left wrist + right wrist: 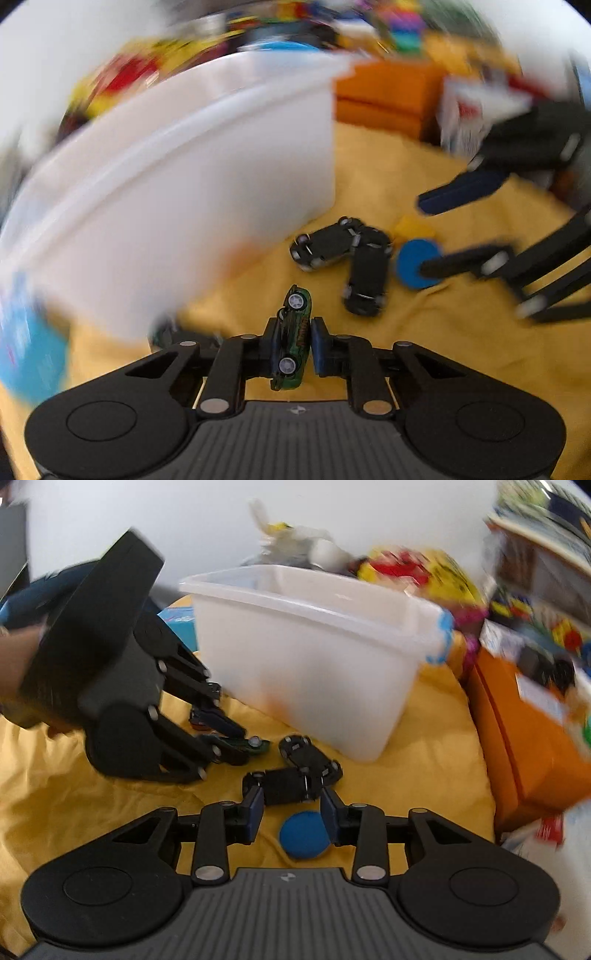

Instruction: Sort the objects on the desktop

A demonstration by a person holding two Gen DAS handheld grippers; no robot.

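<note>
Left tool (pixel 292 345) clamped on green toy car (pixel 291 339), low over yellow cloth (pixel 424 332) beside white bin (pixel 314 657). Two black toy cars (pixel 295 771) overturned, touching, at centre. Right tool (pixel 291 812) parted around blue disc (pixel 303 835), pads not pressing.

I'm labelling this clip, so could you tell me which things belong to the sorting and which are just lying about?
Job: green car in left claw, two black cars, blue disc, white bin, right claw.
Lying about: orange box, yellow cloth.
</note>
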